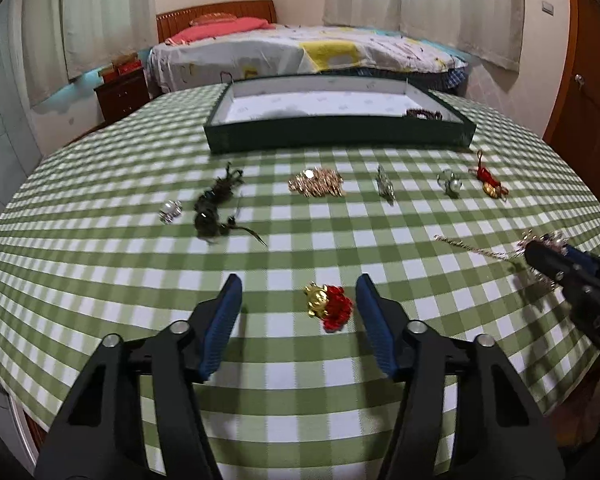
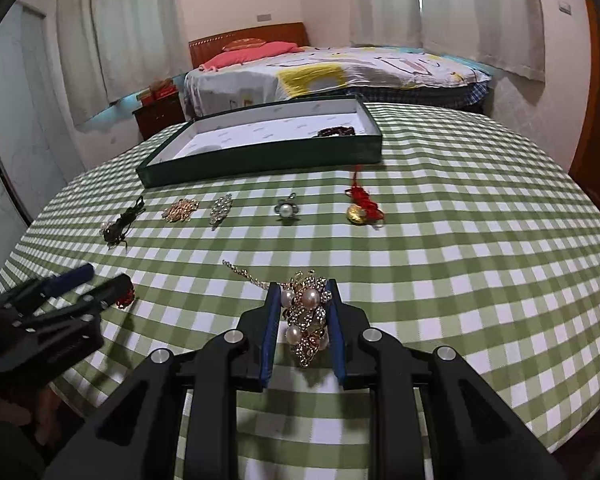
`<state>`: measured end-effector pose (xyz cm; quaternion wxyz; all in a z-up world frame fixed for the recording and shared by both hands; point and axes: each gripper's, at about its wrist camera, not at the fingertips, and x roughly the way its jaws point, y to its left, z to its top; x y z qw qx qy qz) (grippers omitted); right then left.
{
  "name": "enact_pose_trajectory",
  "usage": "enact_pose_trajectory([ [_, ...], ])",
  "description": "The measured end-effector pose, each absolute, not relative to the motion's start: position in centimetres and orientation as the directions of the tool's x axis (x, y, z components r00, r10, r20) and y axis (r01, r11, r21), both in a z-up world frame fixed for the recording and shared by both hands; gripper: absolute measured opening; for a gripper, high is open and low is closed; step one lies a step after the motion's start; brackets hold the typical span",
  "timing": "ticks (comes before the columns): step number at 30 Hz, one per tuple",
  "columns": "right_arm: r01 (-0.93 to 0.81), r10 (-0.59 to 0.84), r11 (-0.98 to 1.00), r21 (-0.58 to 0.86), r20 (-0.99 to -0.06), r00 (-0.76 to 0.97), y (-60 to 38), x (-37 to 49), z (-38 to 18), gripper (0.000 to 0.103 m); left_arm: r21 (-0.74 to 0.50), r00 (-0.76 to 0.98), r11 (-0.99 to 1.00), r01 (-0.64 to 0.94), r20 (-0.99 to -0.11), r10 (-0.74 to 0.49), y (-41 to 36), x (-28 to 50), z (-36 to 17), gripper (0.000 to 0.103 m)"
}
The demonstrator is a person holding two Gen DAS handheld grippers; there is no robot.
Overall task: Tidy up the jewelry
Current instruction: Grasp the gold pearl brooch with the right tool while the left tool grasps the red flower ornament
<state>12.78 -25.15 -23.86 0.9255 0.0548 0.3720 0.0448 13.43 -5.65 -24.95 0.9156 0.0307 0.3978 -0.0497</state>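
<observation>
My left gripper (image 1: 298, 286) is open, its fingers on either side of a gold and red charm (image 1: 329, 303) that lies on the green checked tablecloth (image 1: 300, 360). My right gripper (image 2: 303, 286) is shut on a pearl and rhinestone brooch (image 2: 306, 316) with a thin chain (image 2: 244, 273) trailing to the left. The right gripper also shows in the left wrist view (image 1: 540, 250). A dark green tray (image 1: 340, 134) with a white lining stands at the far side and holds a dark bead bracelet (image 1: 424, 114).
A row of jewelry lies in front of the tray: a pearl piece (image 1: 170, 211), a black tangle (image 1: 216, 204), a gold chain heap (image 1: 316, 183), a silver brooch (image 1: 385, 184), a pearl ring (image 1: 450, 184) and a red-corded gold charm (image 1: 490, 180). A bed (image 1: 300, 52) stands behind.
</observation>
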Motion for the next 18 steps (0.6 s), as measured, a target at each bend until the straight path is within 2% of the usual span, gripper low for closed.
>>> enact_pose_trajectory([
  [3,-0.039,0.136,0.987,0.157,-0.678,0.722,-25.47,12.76,-23.89,0.023,0.013,0.669,0.992,0.123,-0.739,-0.073,-5.74,13.62,-25.31,0.046],
  [8,-0.034,0.154,0.982,0.188,-0.676,0.721,-25.76,12.78,-24.0,0.023,0.016,0.672,0.99,0.139,-0.736,-0.083,-5.99,13.44,-25.66,0.037],
  [11,-0.031,0.159,0.98,0.197,-0.677,0.719,-26.03,12.79,-24.13,0.023,0.009,0.674,0.986,0.164,-0.731,-0.106,-6.21,13.28,-25.65,0.024],
  [15,-0.03,0.16,0.979,0.201,-0.673,0.722,-25.99,12.83,-24.05,0.023,0.004,0.677,0.984,0.176,-0.726,-0.119,-6.32,13.23,-25.68,0.016],
  [18,-0.034,0.161,0.98,0.197,-0.673,0.722,-25.9,12.79,-24.07,0.023,-0.007,0.679,0.984,0.175,-0.723,-0.126,-6.07,13.25,-25.72,0.016],
])
